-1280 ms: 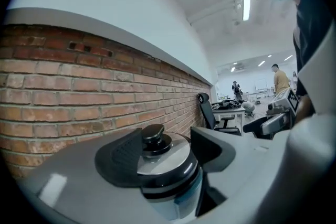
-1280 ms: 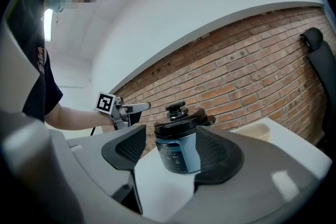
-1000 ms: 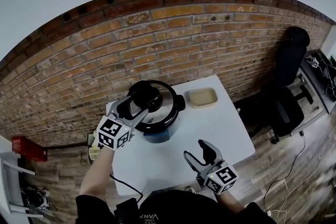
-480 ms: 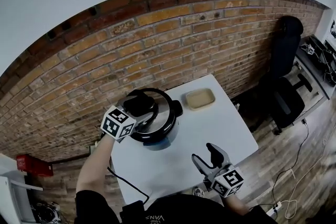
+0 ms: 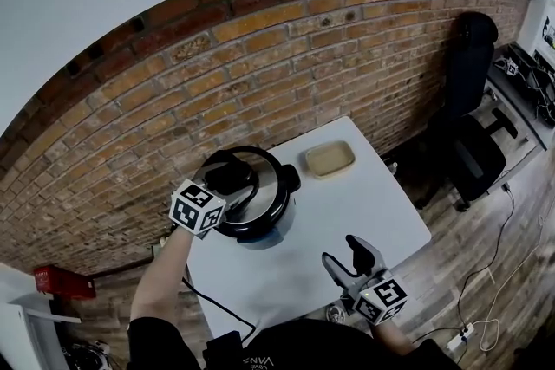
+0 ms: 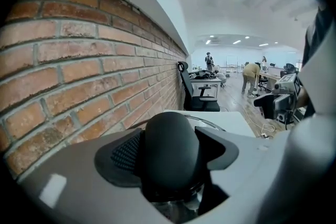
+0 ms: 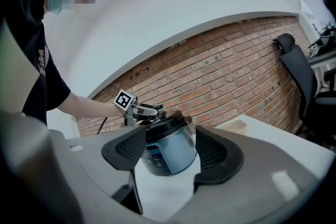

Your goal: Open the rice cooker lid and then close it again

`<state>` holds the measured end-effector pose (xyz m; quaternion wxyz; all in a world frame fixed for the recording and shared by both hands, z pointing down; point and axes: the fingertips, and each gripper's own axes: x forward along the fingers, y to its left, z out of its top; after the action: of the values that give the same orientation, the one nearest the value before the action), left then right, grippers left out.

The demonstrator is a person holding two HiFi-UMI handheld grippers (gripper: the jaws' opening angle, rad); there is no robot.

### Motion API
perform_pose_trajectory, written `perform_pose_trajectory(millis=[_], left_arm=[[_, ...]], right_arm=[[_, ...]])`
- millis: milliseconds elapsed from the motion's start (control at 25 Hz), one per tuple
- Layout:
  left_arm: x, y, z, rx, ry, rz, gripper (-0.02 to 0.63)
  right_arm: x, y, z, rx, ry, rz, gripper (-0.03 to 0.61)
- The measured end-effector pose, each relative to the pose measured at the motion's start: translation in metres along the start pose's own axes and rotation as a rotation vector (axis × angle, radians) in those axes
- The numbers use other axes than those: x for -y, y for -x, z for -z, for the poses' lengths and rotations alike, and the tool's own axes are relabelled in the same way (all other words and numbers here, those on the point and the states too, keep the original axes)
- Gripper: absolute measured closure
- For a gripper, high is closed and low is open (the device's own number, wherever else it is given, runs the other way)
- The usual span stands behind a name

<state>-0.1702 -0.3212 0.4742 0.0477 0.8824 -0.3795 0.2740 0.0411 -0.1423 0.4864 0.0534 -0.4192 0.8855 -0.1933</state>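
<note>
Now the left gripper (image 5: 230,176) sits over the top of the rice cooker (image 7: 165,152), which stands at the far left corner of the white table (image 5: 381,212), close to the brick wall (image 5: 260,74). The person's bare left forearm (image 5: 160,273) reaches along the table's left edge. The gripper tips somewhat downward, with its marker cube turned back toward the person. In the left gripper view its jaws flank the black knob (image 6: 170,149) of the lid (image 5: 264,191), one on each side. They have just been opening and now stand wide, loose around the knob rather than clamped on it. The lid lies down on the pot, its rim seated all round as far as the right gripper view shows.

The right gripper (image 5: 344,254) is held low by the table's near edge, well apart from the cooker and pointing roughly level toward it. Its jaws are spread with nothing between them; the cooker shows beyond their gap, far off. A shallow beige tray (image 5: 329,159) rests on the table just to the right of the cooker, near the wall.
</note>
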Motion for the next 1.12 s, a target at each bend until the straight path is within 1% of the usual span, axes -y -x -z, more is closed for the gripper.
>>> perform_pose_trajectory(millis=[80,120,320,480,720,800,960,1120], left_arm=[[0.001,0.0,-0.001,0.001,-0.011,0.004,0.294],[0.002,0.0,-0.001,0.0,-0.017,0.008,0.307],[0.003,0.002,0.002,-0.003,-0.031,0.031,0.318],[0.002,0.004,0.002,0.002,-0.054,0.078,0.319],[-0.001,0.004,0.002,0.021,-0.087,0.122,0.319],[-0.002,0.004,0.002,0.02,-0.087,0.117,0.319],[-0.004,0.0,-0.002,-0.001,-0.067,0.067,0.327],[-0.007,0.003,-0.002,-0.005,-0.025,0.019,0.33]], right_arm=[[-0.002,-0.002,-0.001,0.014,-0.026,-0.006,0.291],[-0.004,-0.003,-0.001,0.015,-0.029,-0.008,0.291],[-0.009,-0.005,0.008,-0.015,-0.002,-0.008,0.293],[-0.004,-0.001,0.013,-0.044,0.023,0.024,0.293],[0.003,0.007,0.017,-0.039,0.02,0.07,0.293],[0.005,0.009,0.018,-0.04,0.013,0.083,0.293],[0.006,0.008,0.02,-0.047,0.013,0.101,0.293],[-0.002,0.004,0.022,-0.031,-0.012,0.085,0.293]])
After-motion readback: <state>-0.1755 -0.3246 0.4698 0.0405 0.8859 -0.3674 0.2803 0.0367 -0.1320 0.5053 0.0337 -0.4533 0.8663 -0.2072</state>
